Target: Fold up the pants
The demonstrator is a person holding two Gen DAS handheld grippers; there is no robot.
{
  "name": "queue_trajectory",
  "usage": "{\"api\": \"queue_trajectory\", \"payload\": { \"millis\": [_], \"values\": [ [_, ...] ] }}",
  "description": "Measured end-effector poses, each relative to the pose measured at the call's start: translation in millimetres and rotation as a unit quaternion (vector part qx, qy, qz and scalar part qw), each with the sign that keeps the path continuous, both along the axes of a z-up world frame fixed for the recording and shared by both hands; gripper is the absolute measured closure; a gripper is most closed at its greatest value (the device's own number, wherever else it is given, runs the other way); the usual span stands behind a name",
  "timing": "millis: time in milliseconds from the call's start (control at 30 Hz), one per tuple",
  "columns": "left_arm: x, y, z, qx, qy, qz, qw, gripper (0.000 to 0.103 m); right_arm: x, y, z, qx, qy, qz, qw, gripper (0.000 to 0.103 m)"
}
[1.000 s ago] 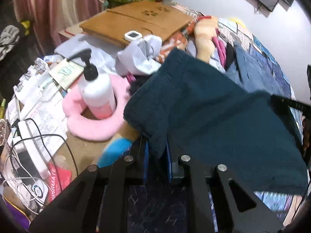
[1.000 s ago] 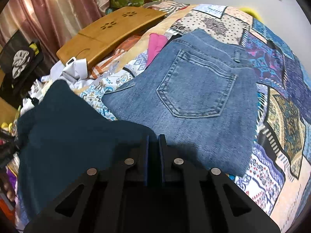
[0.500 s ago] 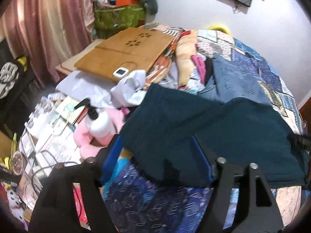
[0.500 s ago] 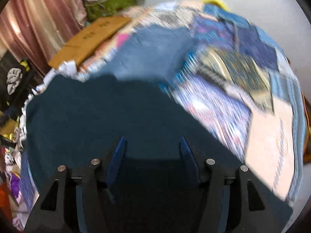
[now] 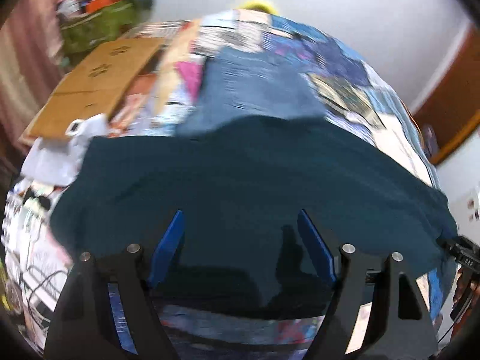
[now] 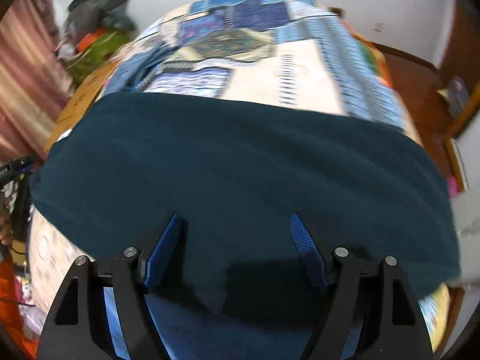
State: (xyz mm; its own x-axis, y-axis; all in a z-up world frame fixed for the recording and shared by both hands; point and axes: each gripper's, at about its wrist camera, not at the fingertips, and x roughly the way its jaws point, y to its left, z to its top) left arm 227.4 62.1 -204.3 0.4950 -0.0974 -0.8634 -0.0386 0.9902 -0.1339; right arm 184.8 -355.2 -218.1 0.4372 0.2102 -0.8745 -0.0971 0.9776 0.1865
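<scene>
Both the left gripper (image 5: 240, 240) and the right gripper (image 6: 234, 240) have just been opened wide; nothing is held. The dark teal pants (image 5: 240, 180) are left loose on the patchwork quilt (image 6: 270, 69). The fold could be dragged askew if cloth is snagged by a blue pad during withdrawal.

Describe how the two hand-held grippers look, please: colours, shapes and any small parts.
Both look alike. The left gripper and the right gripper each have two black angular arms with triangular cut-outs and round silver screws at the joints. Each finger carries a flat blue pad; on the right gripper the pads are ribbed.
</scene>
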Motion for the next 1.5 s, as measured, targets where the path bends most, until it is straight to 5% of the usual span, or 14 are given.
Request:
{"api": "queue_trajectory", "payload": {
  "millis": [300,633,800,967,1133,1500],
  "values": [
    [18,-99,-9,0.04,0.022,-0.111,0.9927,0.019,-47,-91,19,0.039,-0.051,-0.154,0.986,0.031],
    [24,-123,-19,0.041,0.027,-0.113,0.9923,0.012,-61,-149,-6,0.067,-0.033,-0.28,0.957,0.031],
    [24,-125,-20,0.048,0.027,-0.109,0.9925,0.01,-56,-160,-21,0.097,-0.02,-0.284,0.954,0.031],
    [23,-129,-14,0.045,0.033,-0.12,0.9911,0.01,-59,-160,-21,0.075,-0.012,-0.256,0.964,0.037],
    [18,-147,3,0.051,0.008,-0.154,0.9868,0.01,-75,-172,-8,0.05,-0.008,-0.274,0.96,0.038],
    [29,-201,-22,0.042,0.045,-0.204,0.977,0.01,-95,-172,10,0.176,-0.02,-0.287,0.941,0.032]
  ]
}}
